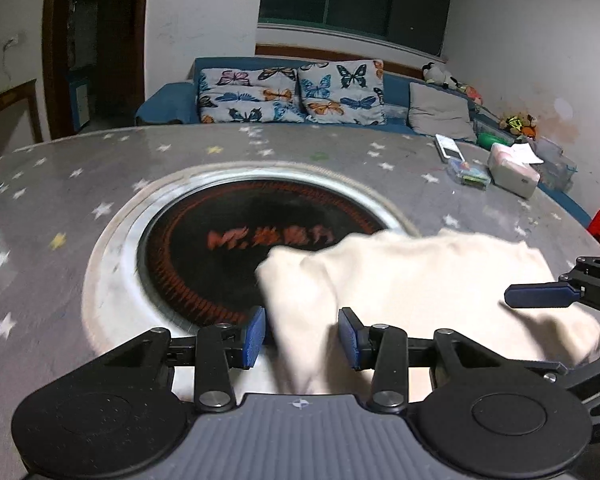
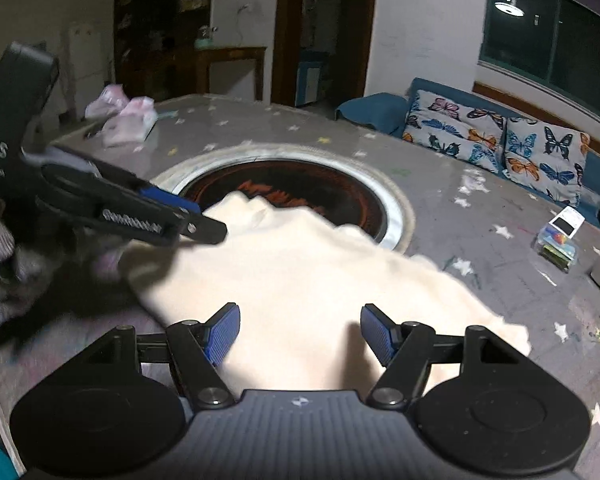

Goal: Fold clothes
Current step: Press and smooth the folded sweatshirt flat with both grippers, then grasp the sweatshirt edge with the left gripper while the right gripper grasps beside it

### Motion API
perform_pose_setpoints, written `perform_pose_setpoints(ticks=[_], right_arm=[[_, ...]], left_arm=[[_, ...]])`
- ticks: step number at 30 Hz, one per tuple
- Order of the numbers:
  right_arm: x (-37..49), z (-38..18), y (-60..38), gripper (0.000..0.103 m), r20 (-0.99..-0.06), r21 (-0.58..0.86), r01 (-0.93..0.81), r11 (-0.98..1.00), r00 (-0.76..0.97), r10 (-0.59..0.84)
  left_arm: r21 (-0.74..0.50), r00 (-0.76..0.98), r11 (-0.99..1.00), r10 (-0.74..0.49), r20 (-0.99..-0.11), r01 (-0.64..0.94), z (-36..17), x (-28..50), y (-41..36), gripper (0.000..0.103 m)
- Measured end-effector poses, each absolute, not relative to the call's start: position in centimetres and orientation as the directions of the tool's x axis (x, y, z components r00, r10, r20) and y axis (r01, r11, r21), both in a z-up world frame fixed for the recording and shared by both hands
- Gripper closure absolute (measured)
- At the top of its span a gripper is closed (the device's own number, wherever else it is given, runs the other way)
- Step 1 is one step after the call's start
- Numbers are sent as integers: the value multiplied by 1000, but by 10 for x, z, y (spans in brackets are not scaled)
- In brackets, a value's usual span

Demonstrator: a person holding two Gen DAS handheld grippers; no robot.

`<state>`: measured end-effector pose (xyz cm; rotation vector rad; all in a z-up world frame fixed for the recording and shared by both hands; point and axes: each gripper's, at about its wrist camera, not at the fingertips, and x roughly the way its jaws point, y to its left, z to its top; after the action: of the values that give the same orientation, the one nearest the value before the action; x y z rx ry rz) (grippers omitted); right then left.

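A cream garment (image 2: 300, 280) lies bunched on the grey star-patterned tabletop (image 1: 100, 184), near its front edge. Its far part drapes over the rim of the round recessed burner (image 1: 228, 240) set in the middle of the tabletop. The cloth is plain, soft and thick-looking, with rounded folds and a loose lobe trailing toward the tabletop's right side; its outline is blurred.

The left gripper (image 1: 302, 336) has its jaws partly apart with a hanging fold of the garment between them. The left pad touches the cloth, but I cannot tell whether the pads press on it.

The right gripper (image 2: 300, 332) hangs over the garment's near part with its jaws wide, the cloth below them and touching neither pad.

A tissue pack (image 1: 514, 172) and a small clear box (image 1: 470, 174) sit toward the tabletop's far right edge.
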<state>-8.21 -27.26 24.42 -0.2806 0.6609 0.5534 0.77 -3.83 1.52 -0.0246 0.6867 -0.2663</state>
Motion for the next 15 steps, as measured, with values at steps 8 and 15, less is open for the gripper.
perform_pose_setpoints(ticks=[8,15], right_arm=[[-94,242,-265,37,-657,-107,-583,806,649,383],[-103,254,-255,39,-637,-150,-611,777,661,397]], left_arm=[[-139,749,967,-253,-612,213,11,-4,-27,56],[-196,745,967,-251,-617,163,16,-6,-6,58]])
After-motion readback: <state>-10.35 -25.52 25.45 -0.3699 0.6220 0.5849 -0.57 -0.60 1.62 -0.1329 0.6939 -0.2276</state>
